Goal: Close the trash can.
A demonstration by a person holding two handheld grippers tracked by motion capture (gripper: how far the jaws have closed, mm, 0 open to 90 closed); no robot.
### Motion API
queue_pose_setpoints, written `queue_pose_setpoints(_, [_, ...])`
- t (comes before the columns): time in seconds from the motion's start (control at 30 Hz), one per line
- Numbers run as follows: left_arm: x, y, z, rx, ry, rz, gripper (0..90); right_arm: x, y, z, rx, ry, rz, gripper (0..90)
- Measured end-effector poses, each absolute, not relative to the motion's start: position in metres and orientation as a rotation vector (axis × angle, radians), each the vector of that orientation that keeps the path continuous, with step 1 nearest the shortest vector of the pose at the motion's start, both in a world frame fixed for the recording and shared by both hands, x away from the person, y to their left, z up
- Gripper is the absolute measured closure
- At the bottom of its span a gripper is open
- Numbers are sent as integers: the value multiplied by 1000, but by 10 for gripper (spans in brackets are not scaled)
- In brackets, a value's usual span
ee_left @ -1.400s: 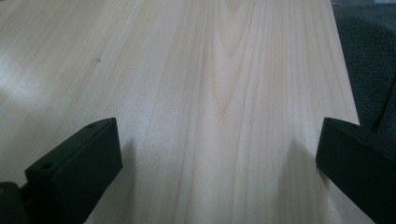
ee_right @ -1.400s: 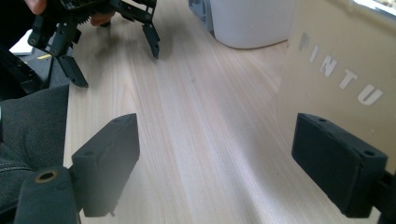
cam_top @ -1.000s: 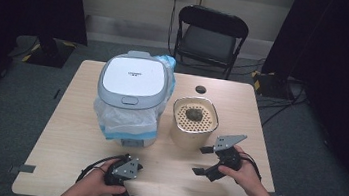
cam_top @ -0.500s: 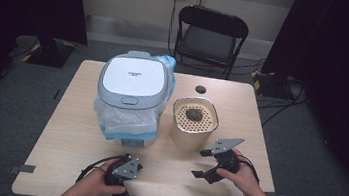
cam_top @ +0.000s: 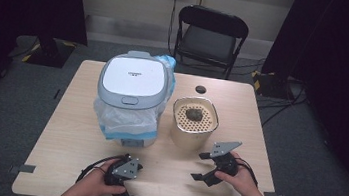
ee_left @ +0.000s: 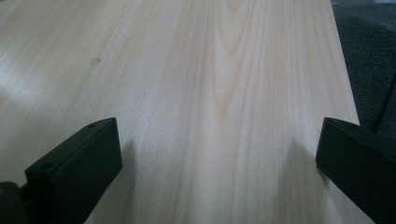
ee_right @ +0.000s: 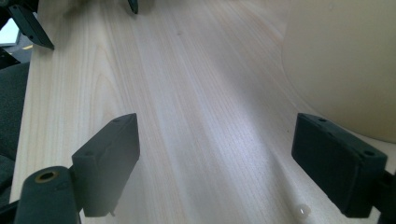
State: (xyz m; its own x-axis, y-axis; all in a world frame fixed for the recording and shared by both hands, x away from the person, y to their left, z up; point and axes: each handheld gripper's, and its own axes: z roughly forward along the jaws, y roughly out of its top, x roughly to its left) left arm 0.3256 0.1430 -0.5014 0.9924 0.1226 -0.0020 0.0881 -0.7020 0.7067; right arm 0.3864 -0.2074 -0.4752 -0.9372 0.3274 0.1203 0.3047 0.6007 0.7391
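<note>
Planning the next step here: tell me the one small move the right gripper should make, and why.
Probably ease the right gripper forward toward the beige perforated basket. Its jaws stand open with nothing between them, it rests on the table just short of the basket, and the basket's wall already shows close by in the right gripper view. The left gripper lies open, farther off.

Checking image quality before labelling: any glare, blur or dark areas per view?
High view: table evenly lit, surroundings dark. Left gripper view: soft glare at left on the wood, jaws blurred. Right gripper view: beige container out of focus, pale sheen down the tabletop.
</note>
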Motion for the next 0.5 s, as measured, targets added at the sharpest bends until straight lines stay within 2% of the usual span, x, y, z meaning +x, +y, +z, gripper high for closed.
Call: queue_pose_setpoints(0.5, [326, 143, -501, 2354, 145, 58, 0, 381, -195, -491, 491, 2782, 1211, 144])
